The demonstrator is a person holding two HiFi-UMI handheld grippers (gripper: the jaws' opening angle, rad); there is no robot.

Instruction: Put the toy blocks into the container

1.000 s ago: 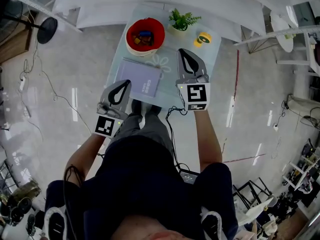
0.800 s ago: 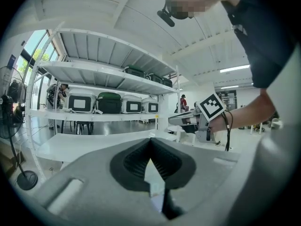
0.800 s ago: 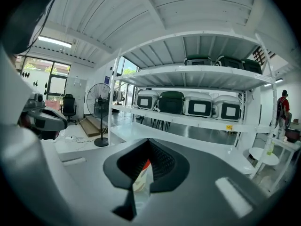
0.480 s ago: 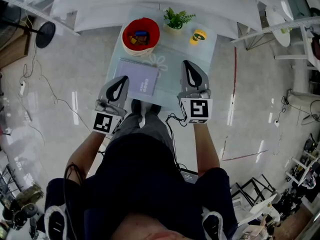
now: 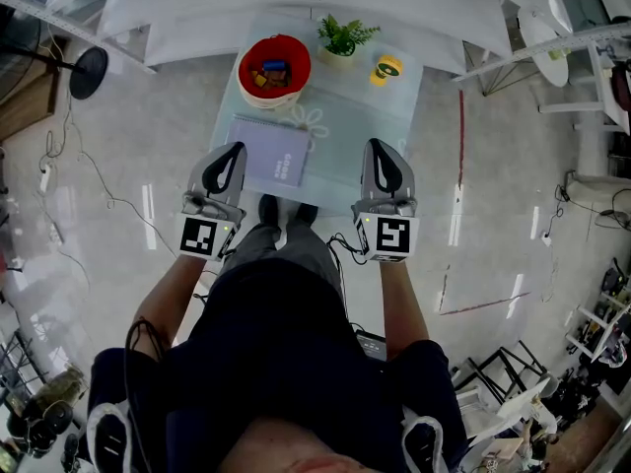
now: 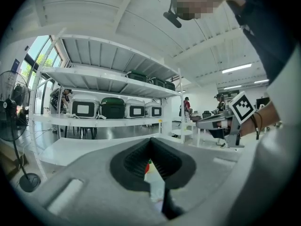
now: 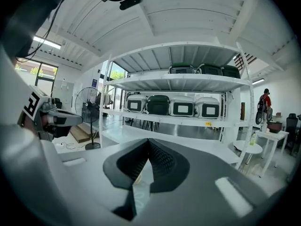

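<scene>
One pale table, red container, glossy floor

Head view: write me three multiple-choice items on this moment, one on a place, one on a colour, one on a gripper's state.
1. Where on the table is the red bowl?
A. far right corner
B. far left corner
C. near edge, between the grippers

2. What colour is the notebook?
A. purple
B. green
C. black

3. How are the right gripper jaws?
A. wide apart
B. clamped on a block
C. together, nothing between them

Key: 1 B, it stands left of the plant at the far edge. 2 A, its cover is pale purple. 3 C, the right gripper view shows its pads meeting.
</scene>
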